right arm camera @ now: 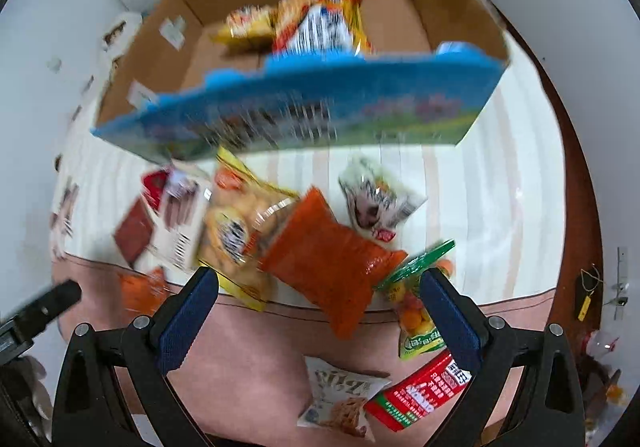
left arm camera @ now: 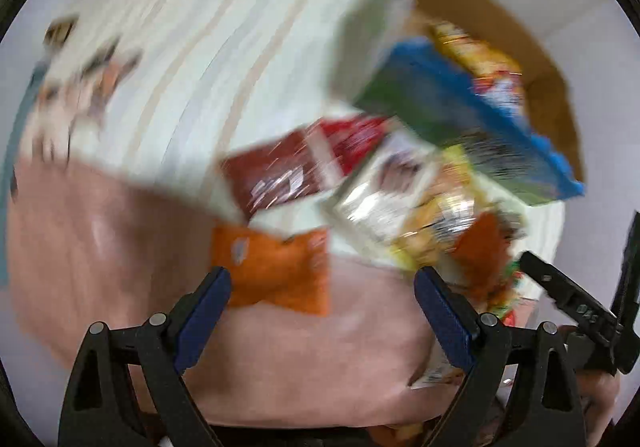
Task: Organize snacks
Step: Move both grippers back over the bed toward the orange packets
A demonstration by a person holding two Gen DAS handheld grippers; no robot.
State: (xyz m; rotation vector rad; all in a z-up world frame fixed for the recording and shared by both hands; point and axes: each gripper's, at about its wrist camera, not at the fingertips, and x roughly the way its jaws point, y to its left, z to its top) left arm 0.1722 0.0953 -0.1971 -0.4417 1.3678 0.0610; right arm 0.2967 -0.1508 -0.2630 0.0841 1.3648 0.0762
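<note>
Snack packets lie scattered on a white striped cloth [right arm camera: 500,183] with a pink border. In the right wrist view my right gripper [right arm camera: 320,307] is open and empty above an orange packet [right arm camera: 332,255], with a yellow bag [right arm camera: 236,231] and a green candy bag [right arm camera: 416,299] beside it. A cardboard box [right arm camera: 140,47] with a blue and green printed flap [right arm camera: 304,115] holds several yellow packets [right arm camera: 316,19]. The left wrist view is blurred. There my left gripper [left arm camera: 324,303] is open and empty, just short of a small orange packet [left arm camera: 276,271]. A dark red packet [left arm camera: 276,171] lies beyond it.
A red box [right arm camera: 420,391] and a white packet [right arm camera: 344,399] lie on the pink cloth [right arm camera: 248,359] near the front. A white and green packet [right arm camera: 376,199] lies further back. The other gripper's tip [right arm camera: 40,311] shows at the left edge. White walls surround the surface.
</note>
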